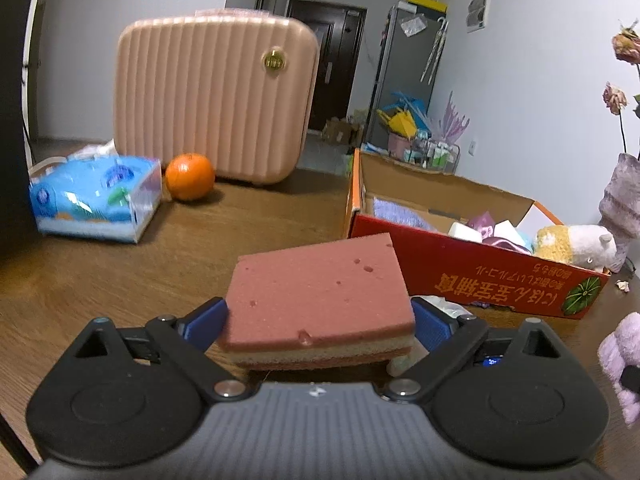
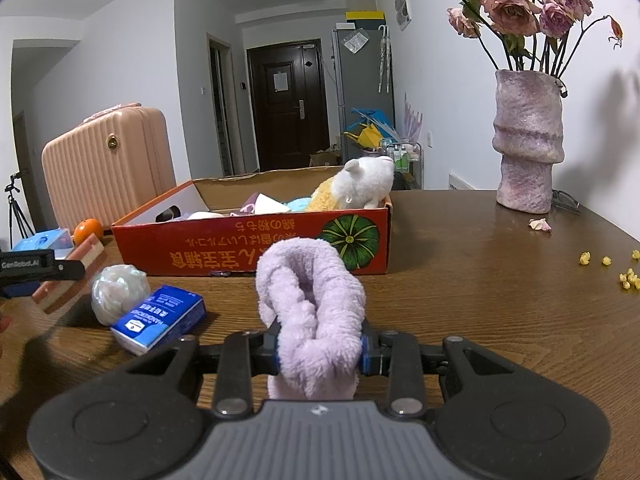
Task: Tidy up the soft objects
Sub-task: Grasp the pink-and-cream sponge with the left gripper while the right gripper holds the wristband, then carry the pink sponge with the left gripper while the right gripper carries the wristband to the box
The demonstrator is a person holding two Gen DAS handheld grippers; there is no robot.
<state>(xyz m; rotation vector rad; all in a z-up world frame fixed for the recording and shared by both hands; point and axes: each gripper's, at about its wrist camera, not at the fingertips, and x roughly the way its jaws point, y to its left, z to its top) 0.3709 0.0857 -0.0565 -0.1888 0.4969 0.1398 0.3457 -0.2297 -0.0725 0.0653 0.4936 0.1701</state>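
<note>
The left gripper (image 1: 320, 322) is clenching a pink rectangular sponge with a pale middle layer (image 1: 320, 292) between its blue fingers (image 1: 206, 320), holding it above the brown wooden desk (image 1: 120, 280), short of the box. The right gripper (image 2: 320, 350) is likewise gripping a fluffy lilac rolled towel (image 2: 314, 308), its fingers pressing in on both sides, close in front of the box's printed wall.

Just beyond, on the desk, two loose items are waiting: one crumpled whitish plastic-wrapped ball (image 2: 118, 290) and one blue-and-white packet of tissues (image 2: 160, 316), lying side by side and apparently touching.

Farther on, the red-and-orange cardboard box with a green pumpkin print (image 2: 248, 248) is already holding several soft things: one white-and-yellow plush animal (image 2: 356, 190) at its right end, a lilac cloth, and a few pale and purple pieces too jumbled to count.

So the sorting is looking roughly half done: two items are in transit, two seemingly left on the desk.

Farther back, one blue soft pack of tissues (image 1: 94, 200), one orange fruit (image 1: 190, 176) and one pink ribbed hard case (image 1: 212, 96) are standing. To the right, one mottled purple vase of dried roses (image 2: 526, 140) is sitting with yellow bits scattered nearby.
</note>
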